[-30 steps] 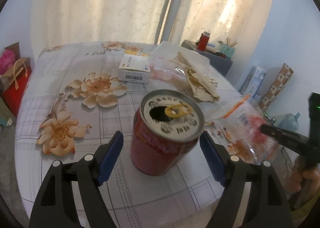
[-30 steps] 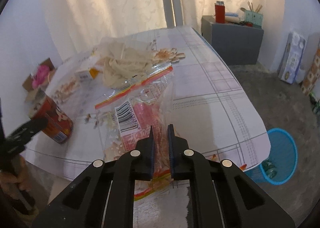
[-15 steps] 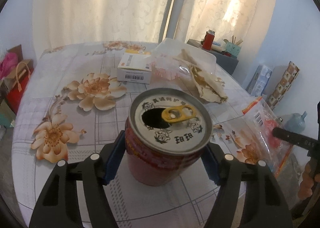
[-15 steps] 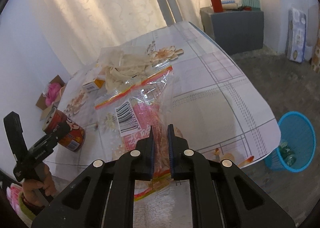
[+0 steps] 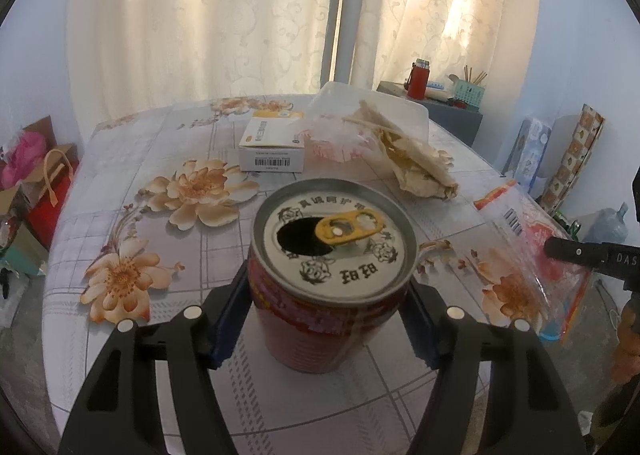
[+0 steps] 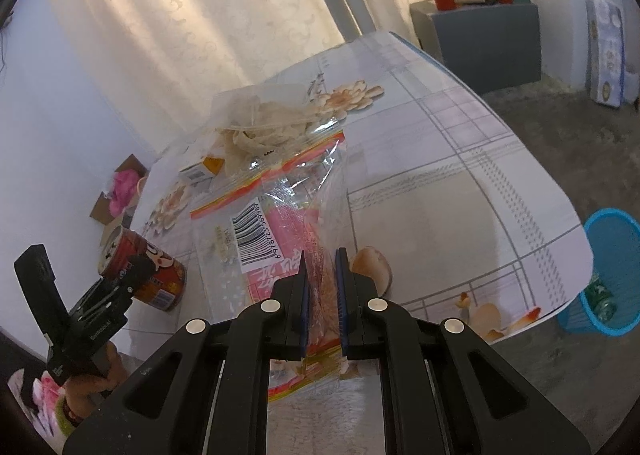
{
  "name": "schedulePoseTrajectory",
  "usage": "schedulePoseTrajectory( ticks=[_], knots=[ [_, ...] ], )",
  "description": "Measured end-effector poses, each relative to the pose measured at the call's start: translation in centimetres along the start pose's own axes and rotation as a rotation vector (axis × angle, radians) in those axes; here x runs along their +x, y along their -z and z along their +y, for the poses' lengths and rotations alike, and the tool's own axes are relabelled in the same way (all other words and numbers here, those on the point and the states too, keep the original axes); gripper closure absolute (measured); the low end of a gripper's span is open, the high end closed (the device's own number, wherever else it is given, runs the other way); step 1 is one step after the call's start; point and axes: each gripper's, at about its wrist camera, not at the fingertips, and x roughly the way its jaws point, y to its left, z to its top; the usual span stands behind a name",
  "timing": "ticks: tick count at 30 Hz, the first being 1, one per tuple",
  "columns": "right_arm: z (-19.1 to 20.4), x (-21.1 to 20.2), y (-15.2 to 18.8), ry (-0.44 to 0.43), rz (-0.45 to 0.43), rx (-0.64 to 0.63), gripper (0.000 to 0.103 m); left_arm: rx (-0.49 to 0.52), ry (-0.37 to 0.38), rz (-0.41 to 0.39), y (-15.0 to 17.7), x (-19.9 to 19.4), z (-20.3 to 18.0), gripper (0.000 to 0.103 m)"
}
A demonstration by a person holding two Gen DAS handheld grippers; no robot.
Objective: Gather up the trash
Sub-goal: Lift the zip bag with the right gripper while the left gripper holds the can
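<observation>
Now the left gripper (image 5: 324, 319) has the can (image 5: 332, 275) between its blue pads, one on each side of the red wall just below the rim. Its jaws have just been closing, and both pads look pressed to the metal, though the can's own bulk hides the right-hand contact, so I would call the grip likely rather than certain. The can stands upright near the front edge of the table (image 5: 132, 191), its mouth open and the yellow tab folded back.

An opened can is light and thin-walled. It will dent if squeezed hard, and its painted side is smooth enough to slip under a slack hold. Mid-height on the wall, where the pads sit, is the sensible place; the rim is stiffer but gives little surface. Liquid may remain inside, so it should stay upright as it travels.

The right gripper (image 6: 322, 287) is almost fully closed, pinching the lower part of the bag (image 6: 276, 223), a clear plastic pouch with a barcode label and a pink print. The film is limp, crinkly and slippery; it droops from wherever it is held and wants a firm pinch on a doubled fold.

Farther back lie a crumpled wrapper (image 5: 412, 159) and a small box (image 5: 272, 143). A blue bin (image 6: 600, 275) stands on the floor beyond the table's right corner, apparently the destination for all of this.
</observation>
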Motion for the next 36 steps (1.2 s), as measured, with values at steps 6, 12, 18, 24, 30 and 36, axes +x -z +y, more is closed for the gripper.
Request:
schedulePoseTrajectory(
  ticks=[6, 12, 18, 24, 30, 36],
  knots=[
    [0.3, 0.4, -0.3, -0.003, 0.012, 0.003, 0.093, -0.02, -0.005, 0.044, 0.5, 1.3, 0.3, 0.037],
    [0.5, -0.3, -0.3, 0.009, 0.0, -0.002, 0.093, -0.045, 0.009, 0.039, 0.4, 1.0, 0.6, 0.037],
    [1.2, -0.4, -0.2, 0.012, 0.006, -0.017, 0.093, -0.061, 0.017, 0.033, 0.3, 0.7, 0.6, 0.036],
    [1.9, -0.9, -0.2, 0.012, -0.002, -0.028, 0.093, -0.042, 0.013, 0.0, 0.1, 0.3, 0.2, 0.031],
    [2.1, -1.4, 0.0, 0.012, -0.009, -0.033, 0.093, -0.082, 0.041, 0.009, 0.0, 0.9, 0.8, 0.031],
    [2.0, -1.6, 0.0, 0.013, -0.012, -0.029, 0.093, -0.083, 0.037, -0.005, 0.0, 0.9, 1.0, 0.035]
  ],
)
